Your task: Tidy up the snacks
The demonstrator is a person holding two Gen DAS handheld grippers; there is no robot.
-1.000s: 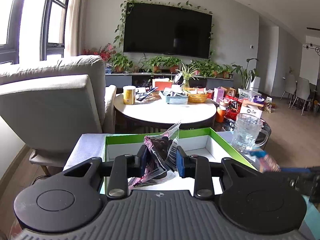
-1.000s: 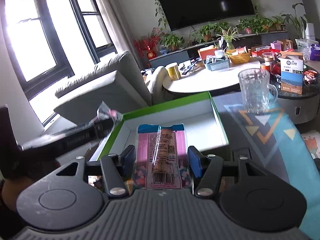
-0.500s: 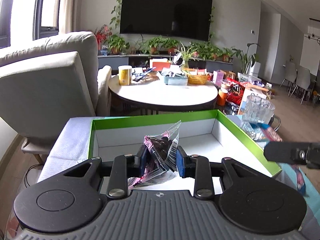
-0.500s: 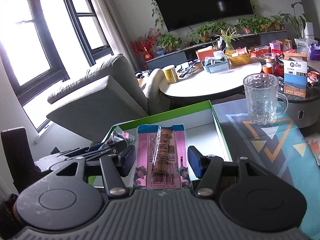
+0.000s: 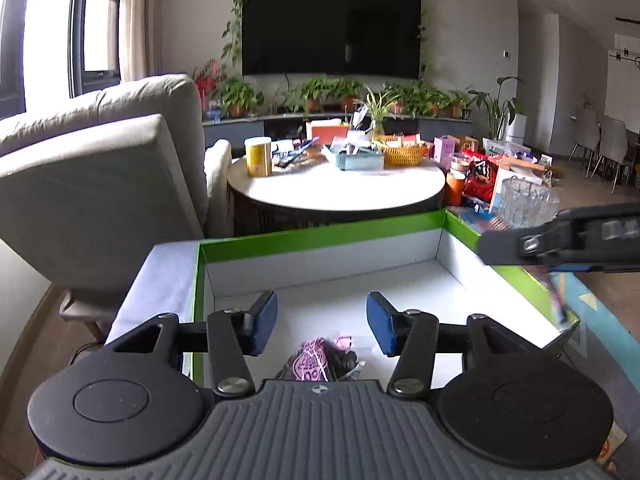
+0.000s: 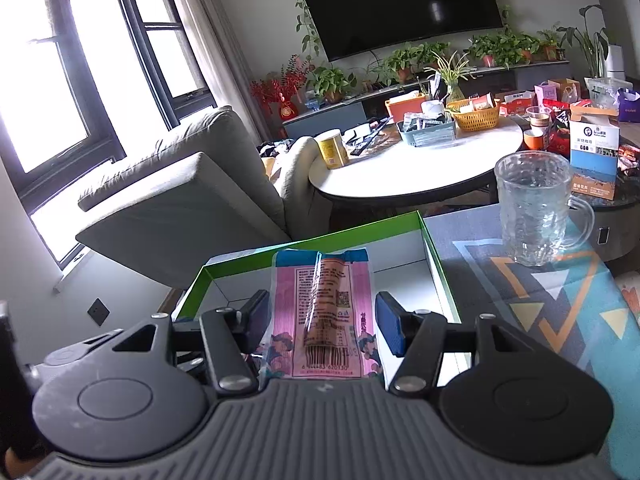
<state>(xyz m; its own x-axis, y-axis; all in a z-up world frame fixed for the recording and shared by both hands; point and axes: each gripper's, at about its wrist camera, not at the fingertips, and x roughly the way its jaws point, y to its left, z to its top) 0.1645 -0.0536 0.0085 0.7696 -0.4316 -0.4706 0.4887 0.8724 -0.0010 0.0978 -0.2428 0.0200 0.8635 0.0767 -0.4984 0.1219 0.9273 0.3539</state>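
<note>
A green-rimmed white box [image 5: 320,236] lies in front of me; it also shows in the right wrist view [image 6: 434,254]. My left gripper [image 5: 322,322] is open above the box's near end. A dark purple snack packet [image 5: 320,364] lies on the box floor just below its fingers. My right gripper [image 6: 318,326] is shut on a pink snack packet [image 6: 324,312] with a blue top and a barcode, held above the box. The right gripper's arm [image 5: 568,240] shows over the box's right wall in the left wrist view.
A glass mug [image 6: 534,212] stands on the patterned mat [image 6: 560,300] right of the box. A grey armchair [image 5: 92,184] is at the left. A round white table [image 5: 336,188] with cups, baskets and boxes is behind. A white cloth [image 5: 160,284] lies left of the box.
My left gripper has opened and dropped the purple packet into the box. My right gripper still holds the pink packet and has shifted slightly over the box.
</note>
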